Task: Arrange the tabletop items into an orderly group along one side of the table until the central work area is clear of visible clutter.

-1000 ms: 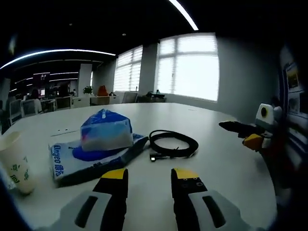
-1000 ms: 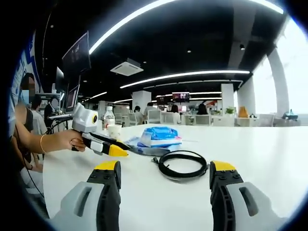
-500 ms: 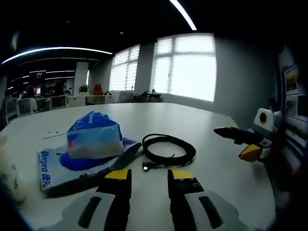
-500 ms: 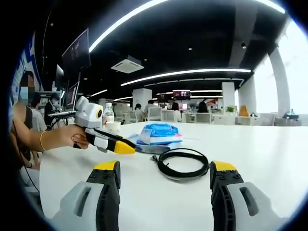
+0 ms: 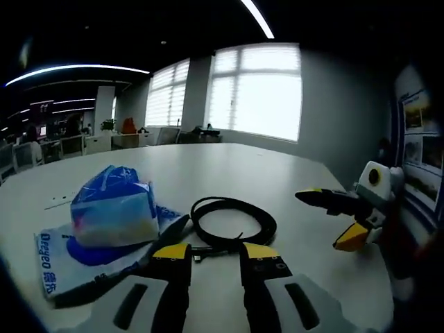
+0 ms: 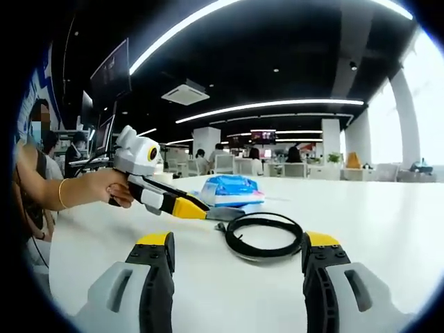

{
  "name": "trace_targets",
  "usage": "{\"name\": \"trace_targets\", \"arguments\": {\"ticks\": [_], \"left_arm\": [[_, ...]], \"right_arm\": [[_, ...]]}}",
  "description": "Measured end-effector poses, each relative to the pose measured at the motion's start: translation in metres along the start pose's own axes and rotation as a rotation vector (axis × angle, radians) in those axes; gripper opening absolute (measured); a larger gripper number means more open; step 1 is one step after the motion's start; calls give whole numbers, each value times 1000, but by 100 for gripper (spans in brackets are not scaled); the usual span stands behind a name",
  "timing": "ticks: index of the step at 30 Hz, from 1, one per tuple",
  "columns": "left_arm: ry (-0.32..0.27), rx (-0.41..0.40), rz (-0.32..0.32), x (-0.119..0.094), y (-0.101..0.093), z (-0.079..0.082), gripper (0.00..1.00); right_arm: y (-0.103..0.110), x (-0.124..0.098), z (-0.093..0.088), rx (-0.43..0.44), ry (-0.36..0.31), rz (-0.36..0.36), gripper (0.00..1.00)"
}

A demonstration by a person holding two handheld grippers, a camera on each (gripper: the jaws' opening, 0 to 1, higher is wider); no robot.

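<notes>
white-and-blue packet [image 5: 76,260], blue lettering, unreadable

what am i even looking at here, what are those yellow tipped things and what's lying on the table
A person holds a handheld two-jaw tool in each hand, and each tool carries a fisheye camera looking along its jaws. In the left gripper view, the left tool rises from the bottom, jaws apart, close to a coiled black cable on the white table. Beside the cable lies a blue and white plastic packet on a flat printed bag. The right tool, jaws wide open, faces the same cable. In the right gripper view, the person's hand holds the left tool. Nothing is gripped.
</notes>
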State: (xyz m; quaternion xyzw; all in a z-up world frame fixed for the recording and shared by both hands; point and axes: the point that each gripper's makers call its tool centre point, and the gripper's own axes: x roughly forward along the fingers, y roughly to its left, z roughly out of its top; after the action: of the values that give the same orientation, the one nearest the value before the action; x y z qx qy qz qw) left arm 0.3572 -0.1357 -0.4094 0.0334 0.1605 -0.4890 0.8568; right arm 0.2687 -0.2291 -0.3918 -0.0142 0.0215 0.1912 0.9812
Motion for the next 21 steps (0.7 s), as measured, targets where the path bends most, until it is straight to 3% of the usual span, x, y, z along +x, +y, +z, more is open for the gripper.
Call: {"name": "trace_targets", "arguments": {"ticks": [7, 18, 19, 21], "left_arm": [[6, -116, -9, 22, 1, 3, 28], [48, -73, 20, 41, 7, 4, 28], [54, -73, 27, 43, 10, 4, 27], [61, -89, 1, 44, 7, 3, 25]], "right_arm": [[-2, 9, 2, -6, 7, 20, 71], [-5, 13, -4, -37, 35, 28, 72], [-4, 14, -10, -47, 65, 35, 72], [-6, 15, -12, -61, 77, 32, 72]]}}
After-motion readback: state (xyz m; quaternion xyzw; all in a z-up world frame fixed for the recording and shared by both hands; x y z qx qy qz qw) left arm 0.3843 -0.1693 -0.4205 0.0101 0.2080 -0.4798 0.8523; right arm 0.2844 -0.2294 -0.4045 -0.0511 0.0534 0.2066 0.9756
